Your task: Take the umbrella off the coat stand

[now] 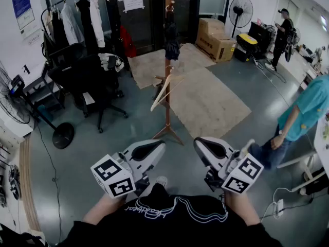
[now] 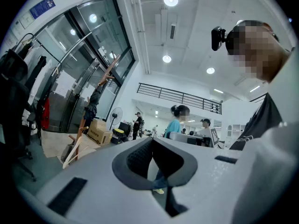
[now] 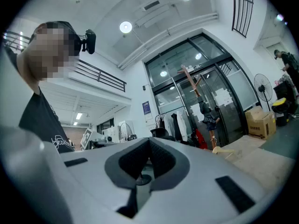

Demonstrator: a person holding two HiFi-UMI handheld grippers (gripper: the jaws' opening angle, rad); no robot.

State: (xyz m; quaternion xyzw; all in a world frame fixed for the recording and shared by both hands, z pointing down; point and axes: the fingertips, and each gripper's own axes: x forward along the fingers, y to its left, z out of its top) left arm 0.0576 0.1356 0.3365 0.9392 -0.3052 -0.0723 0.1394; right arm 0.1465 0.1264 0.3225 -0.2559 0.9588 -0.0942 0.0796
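Note:
A wooden coat stand [image 1: 167, 86] rises from the grey floor a few steps ahead of me. A dark folded umbrella [image 1: 171, 37] hangs high on its pole, and a pale wooden hanger [image 1: 161, 94] hangs lower down. Both grippers are held low and close to my body, well short of the stand. My left gripper [image 1: 158, 146] and right gripper [image 1: 200, 144] are shut with nothing between the jaws. In the left gripper view the stand [image 2: 105, 76] and umbrella [image 2: 95, 101] show far off at the left. In the right gripper view the stand [image 3: 191, 80] and umbrella [image 3: 207, 111] show at the right.
A black office chair [image 1: 92, 81] and a clothes rack [image 1: 77, 14] stand left of the coat stand. A floor fan [image 1: 20, 104] is at far left. Brown mats [image 1: 205, 104] lie by the stand's base. Cardboard boxes [image 1: 216, 40] sit behind. A person in a teal shirt [image 1: 303, 117] stands at right.

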